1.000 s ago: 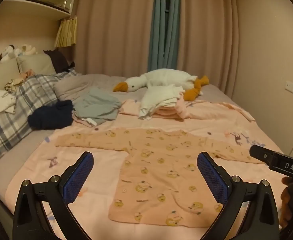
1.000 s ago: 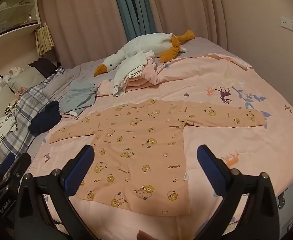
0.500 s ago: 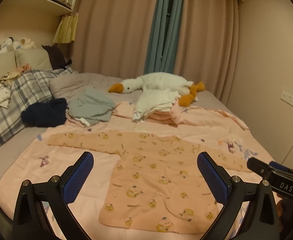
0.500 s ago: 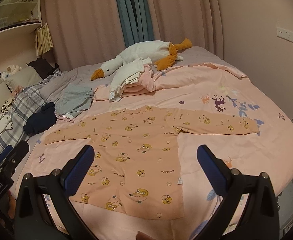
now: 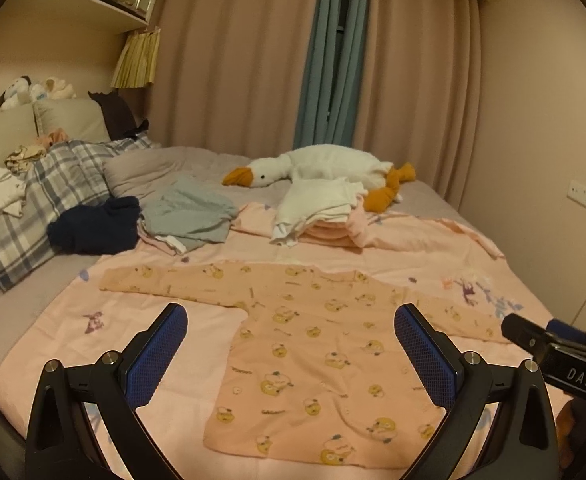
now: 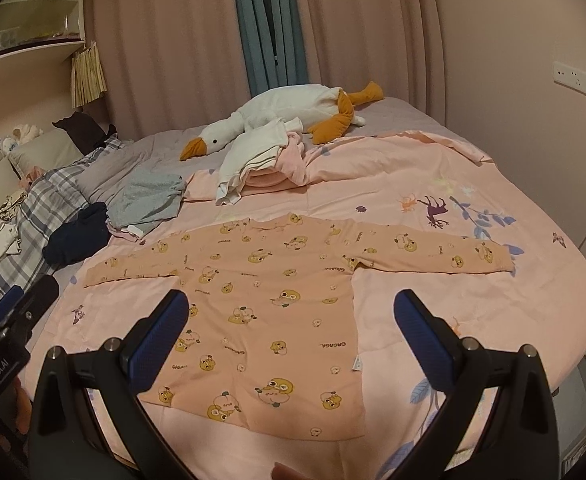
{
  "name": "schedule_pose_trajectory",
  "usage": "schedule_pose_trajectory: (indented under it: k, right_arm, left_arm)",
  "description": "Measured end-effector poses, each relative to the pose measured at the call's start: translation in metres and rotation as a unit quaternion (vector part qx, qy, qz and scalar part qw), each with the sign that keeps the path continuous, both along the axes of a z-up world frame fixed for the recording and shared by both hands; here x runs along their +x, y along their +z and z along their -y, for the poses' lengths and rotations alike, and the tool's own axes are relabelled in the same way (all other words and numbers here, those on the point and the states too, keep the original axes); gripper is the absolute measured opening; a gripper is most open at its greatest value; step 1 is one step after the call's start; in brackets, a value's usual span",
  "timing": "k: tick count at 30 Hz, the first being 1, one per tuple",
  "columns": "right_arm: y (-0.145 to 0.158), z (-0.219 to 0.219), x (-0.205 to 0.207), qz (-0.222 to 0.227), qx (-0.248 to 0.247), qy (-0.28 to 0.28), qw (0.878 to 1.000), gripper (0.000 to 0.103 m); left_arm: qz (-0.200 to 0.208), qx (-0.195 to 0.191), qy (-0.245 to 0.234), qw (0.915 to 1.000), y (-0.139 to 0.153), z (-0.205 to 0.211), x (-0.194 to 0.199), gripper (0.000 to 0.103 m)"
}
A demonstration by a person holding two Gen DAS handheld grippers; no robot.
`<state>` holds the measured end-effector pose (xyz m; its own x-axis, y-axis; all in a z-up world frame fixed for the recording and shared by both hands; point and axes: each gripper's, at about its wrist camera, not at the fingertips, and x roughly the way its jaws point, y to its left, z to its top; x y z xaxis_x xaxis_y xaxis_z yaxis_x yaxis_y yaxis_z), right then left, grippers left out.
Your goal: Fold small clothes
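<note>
In the left wrist view, the left gripper (image 5: 291, 354) is held wide apart and empty above the peach shirt (image 5: 313, 344), which is spread flat on the pink blanket (image 5: 93, 344), its body seen between the fingers. In the right wrist view, the right gripper (image 6: 291, 340) is likewise spread and empty, the shirt (image 6: 273, 304) lying flat between and beyond its fingers.

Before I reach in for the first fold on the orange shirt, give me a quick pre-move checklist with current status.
1. Orange shirt lies flat, both sleeves spread: ok.
2. Left gripper open, holding nothing: ok.
3. Right gripper open, holding nothing: ok.
4. Nothing lying on the shirt: ok.
5. Folded pile and grey garment sit apart from the shirt: ok.
6. Both grippers are above the bed, hem side, not touching fabric; exact height: cannot tell.
</note>
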<state>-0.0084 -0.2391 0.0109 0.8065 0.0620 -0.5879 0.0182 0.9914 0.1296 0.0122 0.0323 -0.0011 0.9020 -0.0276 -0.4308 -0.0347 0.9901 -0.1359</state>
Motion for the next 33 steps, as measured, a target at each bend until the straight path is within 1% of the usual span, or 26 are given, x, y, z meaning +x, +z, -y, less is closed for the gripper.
schedule_pose_trajectory:
  k: [6, 12, 16, 24, 33]
  right_arm:
    - [0.000, -0.008, 0.003, -0.001, -0.005, 0.013, 1.000, 0.103]
    - [-0.001, -0.012, 0.005, -0.009, 0.025, 0.037, 0.999, 0.103]
    - [-0.003, -0.015, 0.004, -0.009, 0.028, 0.034, 0.999, 0.103]
    - [-0.004, -0.011, 0.006, -0.017, 0.054, 0.038, 0.998, 0.103]
    - [-0.002, -0.009, 0.004, -0.006, 0.034, 0.015, 0.999, 0.102]
  left_arm:
    - [0.003, -0.009, 0.005, 0.9999, 0.001, -0.005, -0.003, 0.103]
    - [0.000, -0.023, 0.013, 0.9996, 0.003, -0.009, 0.000, 0.103]
    - [0.003, -0.031, 0.012, 0.9994, 0.003, -0.011, -0.001, 0.103]
    - [0.003, -0.030, 0.009, 0.9995, 0.004, -0.009, -0.001, 0.103]
    - [0.004, -0.028, 0.000, 0.9996, 0.004, -0.006, -0.002, 0.103]
